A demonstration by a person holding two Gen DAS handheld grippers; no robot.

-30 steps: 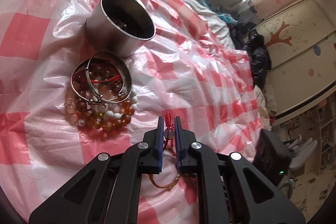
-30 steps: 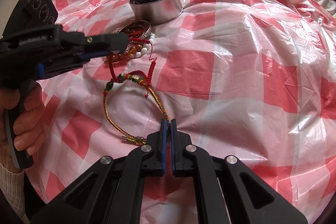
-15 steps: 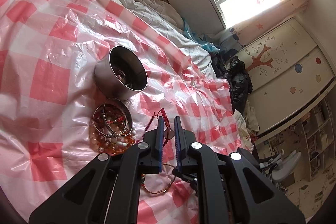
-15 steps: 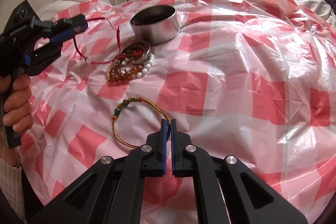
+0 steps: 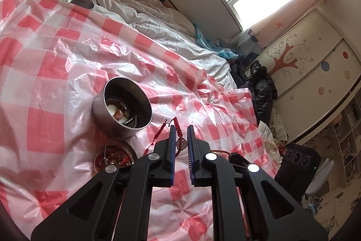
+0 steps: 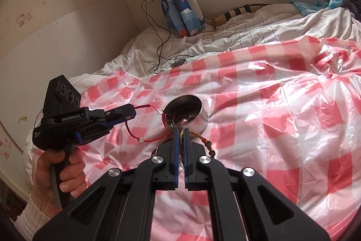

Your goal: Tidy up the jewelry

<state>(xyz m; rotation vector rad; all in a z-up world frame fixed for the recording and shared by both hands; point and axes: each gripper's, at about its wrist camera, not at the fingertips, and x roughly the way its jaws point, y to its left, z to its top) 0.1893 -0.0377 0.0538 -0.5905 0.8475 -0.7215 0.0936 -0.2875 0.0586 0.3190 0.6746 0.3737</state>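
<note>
The right claw (image 6: 179, 134) pinches a gold cord bracelet (image 6: 204, 141) lifted off the bed. The left claw (image 5: 179, 133) grips a red string bracelet (image 5: 178, 128), hanging. Beyond, the steel tin (image 5: 121, 105) sits on the checkered sheet (image 5: 45, 105).

A metal tin (image 5: 123, 106) sits on the checked plastic sheet (image 5: 45, 119) spread over the bed, jewelry inside it; a pile of bangles and beads (image 5: 114, 156) lies just beside it, nearer the left-wrist camera.
</note>
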